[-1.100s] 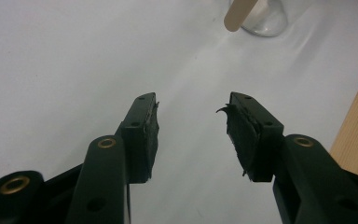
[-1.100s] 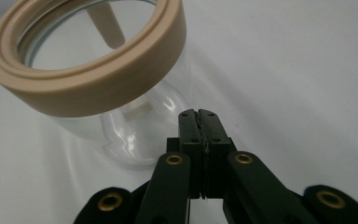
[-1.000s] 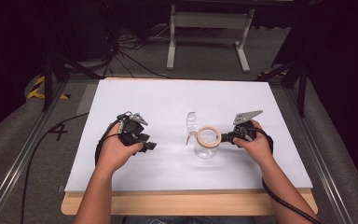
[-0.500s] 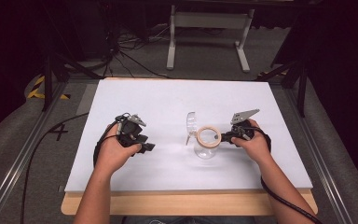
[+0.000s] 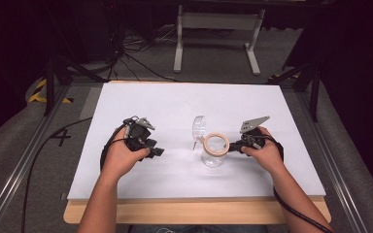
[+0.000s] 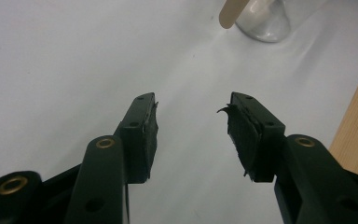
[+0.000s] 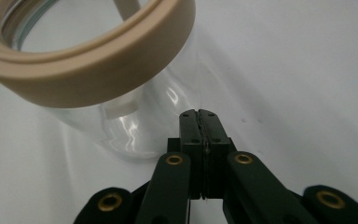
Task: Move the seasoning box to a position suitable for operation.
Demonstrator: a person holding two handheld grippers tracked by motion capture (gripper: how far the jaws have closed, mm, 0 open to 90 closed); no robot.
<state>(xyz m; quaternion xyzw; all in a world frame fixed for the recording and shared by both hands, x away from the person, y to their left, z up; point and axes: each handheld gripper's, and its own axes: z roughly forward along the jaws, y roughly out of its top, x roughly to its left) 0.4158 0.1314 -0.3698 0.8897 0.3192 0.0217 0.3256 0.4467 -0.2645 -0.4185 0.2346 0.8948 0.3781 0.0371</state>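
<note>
- The clear glass jar (image 5: 214, 154) is seen standing upright on the white table top (image 5: 175, 102), a little right of centre and nearer the front edge than the back edge.
- A tan ring (image 5: 216, 143) is carried around the jar's open mouth; in the right gripper view the same tan ring (image 7: 88, 70) is seen close up above the clear glass wall (image 7: 135, 126).
- A round clear lid (image 5: 198, 127) is seen tilted up just behind and left of the mouth, towards the back edge; whether it is joined to the jar cannot be told.
- The right gripper (image 5: 234, 146) is held just beside the jar on its right, pointing at it, with the person's right hand (image 5: 262, 153) wrapped around it.
- In the right gripper view the right gripper (image 7: 200, 116) is shown with its two pads pressed flat together, nothing between them, the tips right against or just short of the glass; which one cannot be told.
- A grey three-cornered plate (image 5: 253, 123) is seen on top of the right gripper.
- The left gripper (image 5: 156, 152) is held well apart from the jar, over the left half of the table, in the person's left hand (image 5: 124, 155).
- In the left gripper view the left gripper (image 6: 192, 130) is shown spread wide, with bare white surface between the pads; the pad on the right (image 6: 242, 135) looks frayed at its edge.
- The base of the jar (image 6: 265, 23) is caught at the top of that view, and the wooden table edge (image 6: 354, 130) at its right.
</note>
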